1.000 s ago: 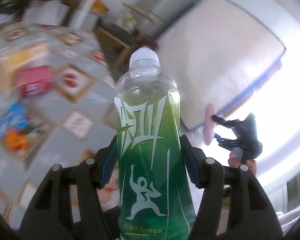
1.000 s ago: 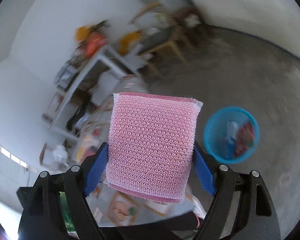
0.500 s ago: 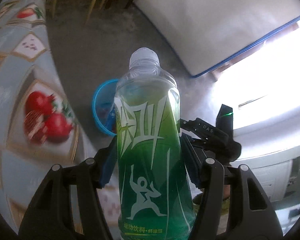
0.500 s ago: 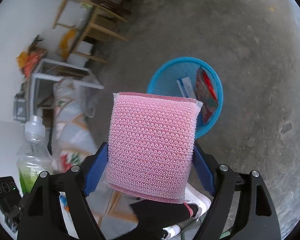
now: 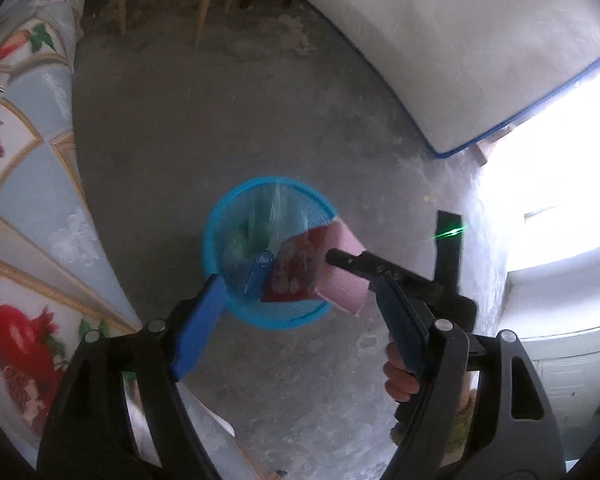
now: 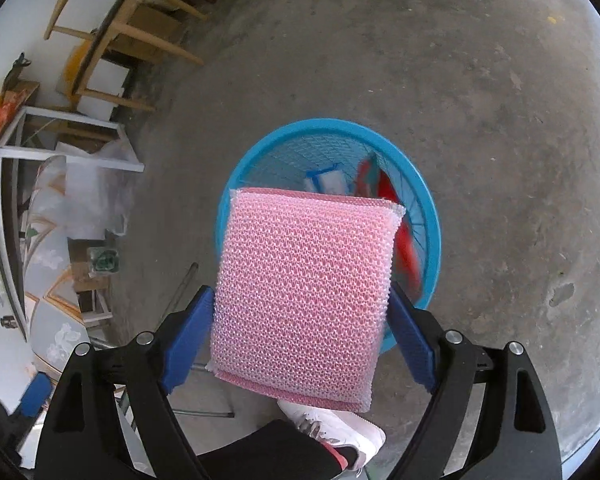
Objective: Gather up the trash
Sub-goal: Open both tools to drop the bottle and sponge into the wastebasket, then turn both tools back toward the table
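Observation:
A blue mesh trash basket stands on the concrete floor. My left gripper is open and empty above it. A blurred green bottle lies inside the basket with a red packet. My right gripper is shut on a pink mesh sponge and holds it over the basket's near rim. That sponge and the right gripper show in the left wrist view at the basket's right edge.
A table with a fruit-patterned cloth fills the left side. Wooden chairs and a white frame shelf stand further off. A white wall panel leans at the right. My shoe is below the sponge.
My left gripper has opened and let go of the green bottle, which now lies in the basket. My right gripper has moved over the basket with the sponge.

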`<state>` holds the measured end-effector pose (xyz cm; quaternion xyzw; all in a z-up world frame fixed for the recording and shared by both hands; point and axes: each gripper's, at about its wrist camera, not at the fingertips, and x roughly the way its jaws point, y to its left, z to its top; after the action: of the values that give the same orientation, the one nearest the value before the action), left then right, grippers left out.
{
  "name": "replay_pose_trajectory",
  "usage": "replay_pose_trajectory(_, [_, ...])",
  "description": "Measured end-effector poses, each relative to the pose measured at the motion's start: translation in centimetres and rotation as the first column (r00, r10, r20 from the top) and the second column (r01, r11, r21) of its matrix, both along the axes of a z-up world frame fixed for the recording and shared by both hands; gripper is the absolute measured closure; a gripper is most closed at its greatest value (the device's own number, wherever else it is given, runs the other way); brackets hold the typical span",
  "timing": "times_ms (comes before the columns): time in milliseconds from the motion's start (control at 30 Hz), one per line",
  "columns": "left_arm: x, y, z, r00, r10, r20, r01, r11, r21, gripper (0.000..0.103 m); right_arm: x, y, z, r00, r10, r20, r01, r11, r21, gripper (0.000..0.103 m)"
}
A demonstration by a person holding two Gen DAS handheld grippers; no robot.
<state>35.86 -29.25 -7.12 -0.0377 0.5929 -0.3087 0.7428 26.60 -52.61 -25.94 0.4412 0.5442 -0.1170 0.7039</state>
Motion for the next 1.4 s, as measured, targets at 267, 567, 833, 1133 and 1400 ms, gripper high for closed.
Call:
replay_pose_trajectory(267, [-3.2,3.8,5.9,0.992,-0.007,0.125,0.016,0.998,-0.064,0.029,1.4,0.3,1.5,0.999,0.019,0.045,-0.017,0.999,-0.046,0.02])
replay_pose_trajectory(567, [-9.6,14.9,11.9,0.972,0.092,0.216,-0.056,0.985,-0.165,0.023,4.0,0.7,2.0,1.0,0.006,0.021,-0.003,0.994,-0.107,0.013])
replay_pose_trajectory(833, [-16.5,26.5,13.2,0.915,0.27,0.301,-0.216,0.956,-0.2,0.02,2.7,1.0,3.5,0.995,-0.006,0.1,0.011,0.998,-0.055,0.013])
replay_pose_trajectory(1133, [-21.0,35.5,11.6,0.831,0.447,0.331,-0.38,0.891,-0.248,0.017,-1.1,4.4,11.3,0.972,0.067,0.227,-0.035,0.989,-0.141,0.013])
replay_pose_trajectory(1400, [-22.7,41.2,8.6,0.763,0.555,0.331,-0.529,0.831,-0.173,0.017,-3.4,15.2,23.1,0.841,0.384,0.382,-0.302,0.918,-0.257,0.013])
